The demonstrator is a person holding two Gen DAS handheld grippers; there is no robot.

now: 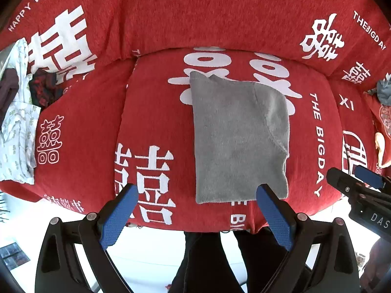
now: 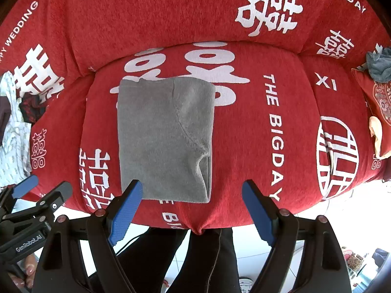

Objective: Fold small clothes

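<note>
A grey knit garment (image 1: 239, 136) lies folded into a tall rectangle on the red sofa seat (image 1: 156, 112); it also shows in the right wrist view (image 2: 163, 139). My left gripper (image 1: 198, 193) is open and empty, hovering at the seat's front edge with its right finger over the garment's near corner. My right gripper (image 2: 193, 190) is open and empty, just in front of the garment's near edge. Each gripper shows at the edge of the other's view, the right (image 1: 354, 178) and the left (image 2: 41, 190).
The sofa cover is red with white lettering. A pile of clothes (image 1: 17, 112) lies on the left seat, also in the right wrist view (image 2: 14, 122). A blue-grey cloth (image 2: 378, 63) and a red cushion (image 2: 381, 102) sit at the right. The person's dark-trousered legs (image 2: 195, 256) stand below.
</note>
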